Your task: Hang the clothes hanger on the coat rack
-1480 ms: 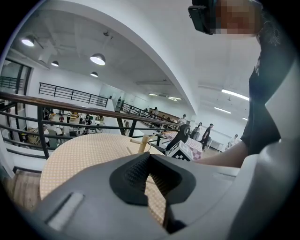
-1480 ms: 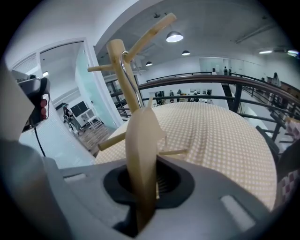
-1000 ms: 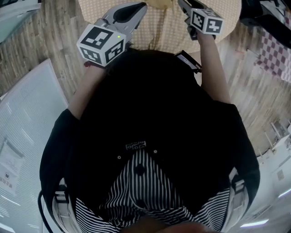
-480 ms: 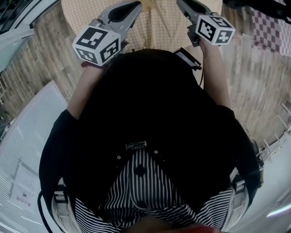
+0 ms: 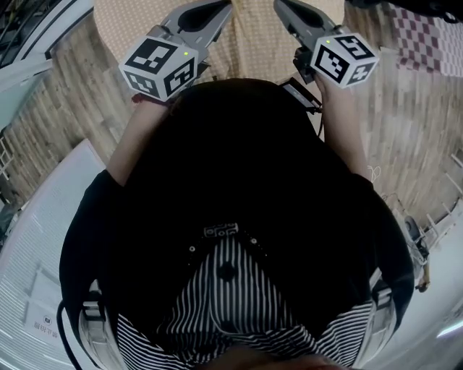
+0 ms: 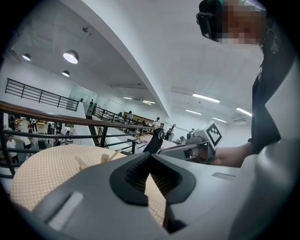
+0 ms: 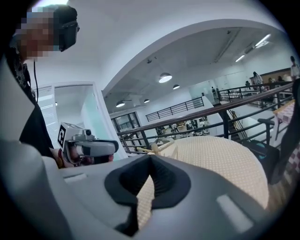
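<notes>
Neither view shows a clothes hanger. A round table with a beige dotted cloth (image 5: 253, 36) lies ahead of me. At its far side some light wooden pegs (image 6: 101, 158) stick up, and the same wooden pegs (image 7: 159, 146) show in the right gripper view; I cannot tell whether they belong to the coat rack. My left gripper (image 5: 217, 9) is raised over the table's near edge, jaws together and empty. My right gripper (image 5: 283, 6) is raised beside it. Its jaws have just closed, with nothing between them. Each gripper view shows the other gripper alongside.
My dark shirt and striped apron fill most of the head view. A black box (image 5: 300, 94) hangs at my chest. Wooden floor surrounds the table. A checked cloth (image 5: 427, 40) lies at the upper right, a white surface (image 5: 36, 253) at the left. A dark railing (image 6: 56, 123) runs behind the table.
Both grippers have risen towards the camera, the right one more, and its marker cube has shifted right. The view over the floor has shifted as my head moved.
</notes>
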The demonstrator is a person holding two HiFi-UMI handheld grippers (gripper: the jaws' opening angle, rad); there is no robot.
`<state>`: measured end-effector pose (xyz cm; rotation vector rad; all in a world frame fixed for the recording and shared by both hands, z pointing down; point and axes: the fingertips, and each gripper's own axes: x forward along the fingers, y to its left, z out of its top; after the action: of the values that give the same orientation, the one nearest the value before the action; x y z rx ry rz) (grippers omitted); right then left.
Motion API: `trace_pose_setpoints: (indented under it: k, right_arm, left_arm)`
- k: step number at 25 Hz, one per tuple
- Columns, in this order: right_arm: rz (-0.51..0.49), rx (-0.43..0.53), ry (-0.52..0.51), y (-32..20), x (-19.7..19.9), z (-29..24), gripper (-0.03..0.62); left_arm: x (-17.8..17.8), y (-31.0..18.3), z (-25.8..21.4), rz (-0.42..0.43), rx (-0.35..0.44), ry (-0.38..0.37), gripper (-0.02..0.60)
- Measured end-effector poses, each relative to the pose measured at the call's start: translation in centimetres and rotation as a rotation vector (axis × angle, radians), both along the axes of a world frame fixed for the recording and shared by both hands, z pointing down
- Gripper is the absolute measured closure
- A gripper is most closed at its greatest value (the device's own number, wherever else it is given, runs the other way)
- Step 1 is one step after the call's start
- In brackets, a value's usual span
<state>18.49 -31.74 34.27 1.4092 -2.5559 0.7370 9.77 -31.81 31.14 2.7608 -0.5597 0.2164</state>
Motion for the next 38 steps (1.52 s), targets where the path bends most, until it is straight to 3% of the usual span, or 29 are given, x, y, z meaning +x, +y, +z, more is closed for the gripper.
trace_pose_setpoints:
  k: [38]
  right_arm:
    - [0.014,-0.026,-0.049,-1.7,-1.4,0.7,0.594]
  left_arm:
    - [-2.3,-0.3,0.3,-0.066,-0.002,-0.005,0.583]
